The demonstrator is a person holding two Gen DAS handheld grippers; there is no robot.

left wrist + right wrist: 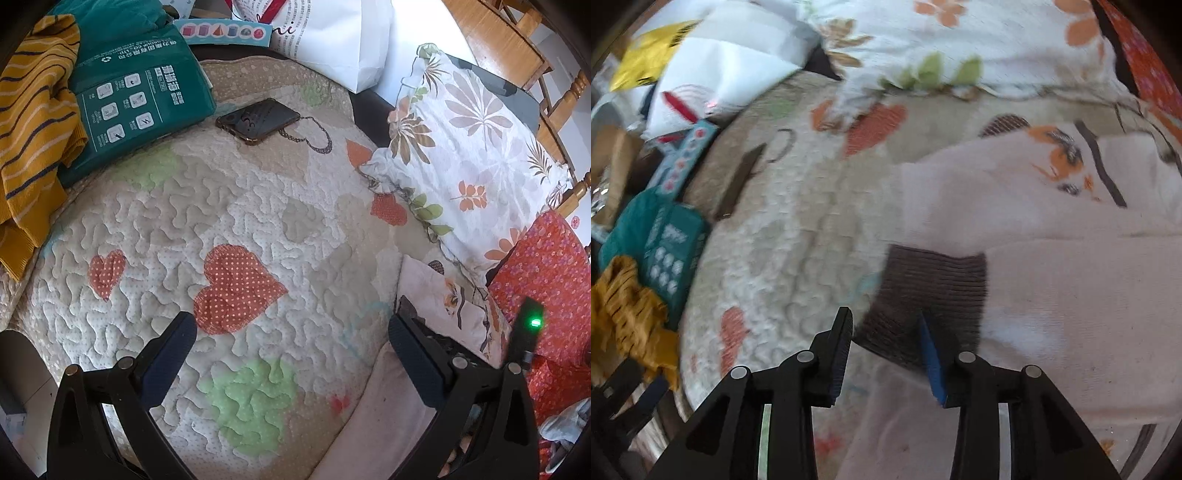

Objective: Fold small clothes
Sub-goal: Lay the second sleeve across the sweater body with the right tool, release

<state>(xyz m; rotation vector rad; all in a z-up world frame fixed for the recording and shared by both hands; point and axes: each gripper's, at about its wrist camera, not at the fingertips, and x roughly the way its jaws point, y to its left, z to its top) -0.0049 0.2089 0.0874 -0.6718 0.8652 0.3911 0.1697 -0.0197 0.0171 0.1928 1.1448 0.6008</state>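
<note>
On your far left a mustard-yellow striped knit garment [33, 122] lies heaped beside a teal printed package [136, 99]; a wide sweep that way could snag the knit or push the package off the quilt's edge. Next along, a dark phone with a chain [258, 120] lies on the quilted heart-patterned bed cover [258, 206], well apart from your tongs, but a cloth flung open could catch the chain and drag it.

Your left tongs [291, 339] hang spread wide over bare quilt with nothing between the jaws; the quilt's middle is your best open room.

Your right tongs [886, 328] are partly spread, pinching nothing, just over the brown ribbed cuff [931, 295] of the pale pink small garment with an orange print [1071, 280]. That view is blurred, so I judge that closing now may grab only the cuff, or the quilt beneath.

Farther right, the floral frilled pillow [469, 155] and red flowered cloth [546, 280] crowd the garment, leaving little room there.
</note>
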